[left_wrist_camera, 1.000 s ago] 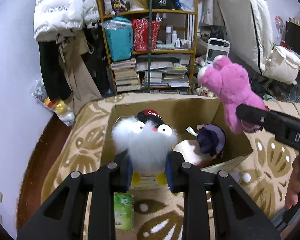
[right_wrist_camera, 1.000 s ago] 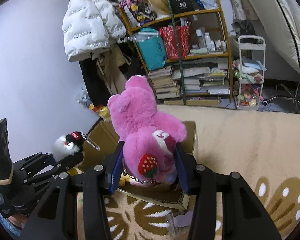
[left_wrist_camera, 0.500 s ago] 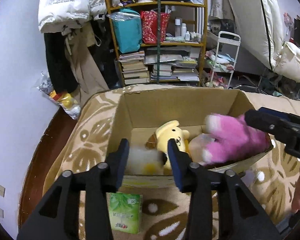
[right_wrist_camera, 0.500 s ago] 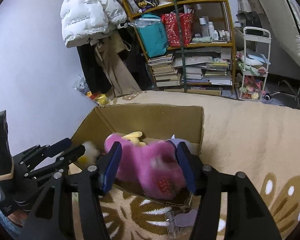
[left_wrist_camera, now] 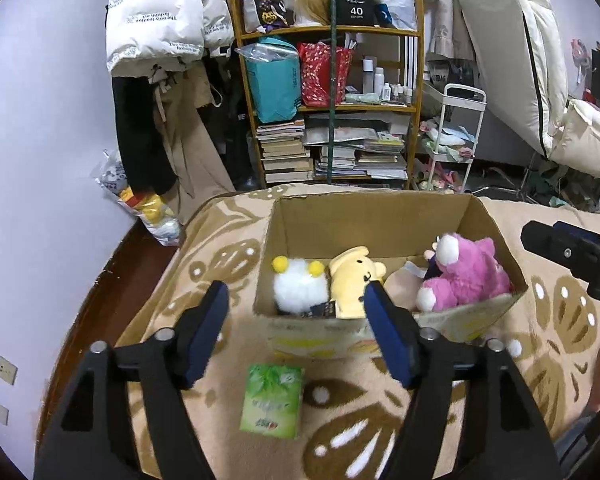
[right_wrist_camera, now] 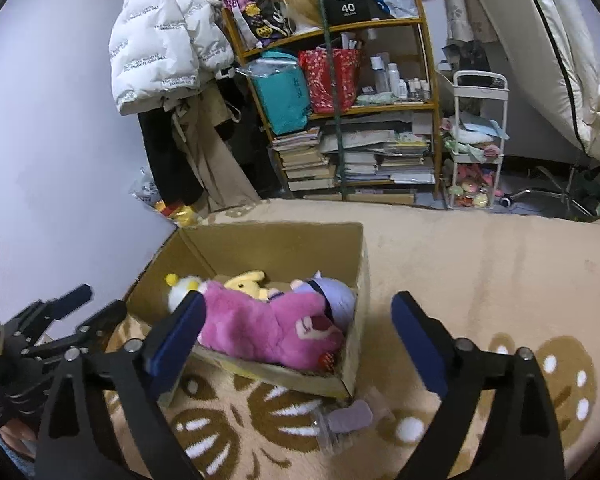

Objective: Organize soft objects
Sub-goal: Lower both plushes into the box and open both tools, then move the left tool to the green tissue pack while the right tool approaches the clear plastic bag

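Inside the open cardboard box (left_wrist_camera: 364, 220) on a patterned beige rug (left_wrist_camera: 220, 256), four soft toys lie packed together: a white fluffy toy (left_wrist_camera: 300, 290) with yellow feet at the left, a yellow plush (left_wrist_camera: 350, 278) beside it, a pink plush bear (left_wrist_camera: 466, 278) at the right, and a purple plush (right_wrist_camera: 338, 294) wedged between the bear and the far right wall. Both hand-held grippers hover at the near side of the box, clear of the toys. The left gripper (left_wrist_camera: 296, 300) has its jaws opening, with only the box's near wall and the rug seen between them; the right gripper (right_wrist_camera: 300, 312) is spreading wide as well, the pink bear lying beyond its gap, untouched by the pads. A green tissue pack (left_wrist_camera: 272, 400) lies on the rug just near of the box, under the left gripper, and a small clear bottle with a mauve cap (right_wrist_camera: 346, 424) rests by the box's near right corner. Behind the rug stands a crowded wooden shelf (left_wrist_camera: 332, 108) of books and bags, a white puffer jacket (left_wrist_camera: 160, 20) hanging to its left, and a white trolley (left_wrist_camera: 456, 140) to its right.
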The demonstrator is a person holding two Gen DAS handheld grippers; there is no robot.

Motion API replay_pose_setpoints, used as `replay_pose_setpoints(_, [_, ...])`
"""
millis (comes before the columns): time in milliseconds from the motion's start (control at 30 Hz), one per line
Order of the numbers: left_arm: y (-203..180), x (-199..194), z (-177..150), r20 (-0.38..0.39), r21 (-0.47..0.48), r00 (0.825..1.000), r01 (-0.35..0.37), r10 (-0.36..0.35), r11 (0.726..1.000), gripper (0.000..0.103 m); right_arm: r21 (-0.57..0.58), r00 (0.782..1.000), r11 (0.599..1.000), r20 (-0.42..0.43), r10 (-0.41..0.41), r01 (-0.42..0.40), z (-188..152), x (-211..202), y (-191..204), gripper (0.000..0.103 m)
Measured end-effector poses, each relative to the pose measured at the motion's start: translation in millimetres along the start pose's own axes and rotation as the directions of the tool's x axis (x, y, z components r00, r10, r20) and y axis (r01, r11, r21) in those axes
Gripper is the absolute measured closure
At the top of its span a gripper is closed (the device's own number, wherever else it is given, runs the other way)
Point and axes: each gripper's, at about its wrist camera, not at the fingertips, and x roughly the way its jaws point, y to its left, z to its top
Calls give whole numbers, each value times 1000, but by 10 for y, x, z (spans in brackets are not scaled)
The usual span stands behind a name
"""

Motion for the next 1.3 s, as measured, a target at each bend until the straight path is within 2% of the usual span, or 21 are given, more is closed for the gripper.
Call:
replay_pose_setpoints(100, [32,-105,-70,-8,-10,1000,-12,12,1000,20,-5,1000,1000,-18,-6,6,-47,-42,17,2])
replay_pose_setpoints(333, [160,-191,-284,-78,-66,997,-22,17,998,14,-14,999,1000,-47,-2,1,-185,-166,57,2])
replay_pose_setpoints(667, [197,-278,-503,-144,-86,989,-29,16,996,13,9,996,999,-76,-51,51,-440,-317,26,1])
replay_pose_setpoints(833, [222,-243,-578,-166,-84,986,-46,32,995,13,-9,991,996,-98,-91,91,-471,-245,8,1])
replay_pose_setpoints(1033, [251,25,-605,-205,-59,976,-82,68,995,13,19,983,995,-160,-89,93,-512,-41,-77,1])
replay_pose_setpoints(1300, [250,372,-685,-287,-71,957,-59,36,996,13,26,966,992,-232,-117,127,-577,239,-142,1])
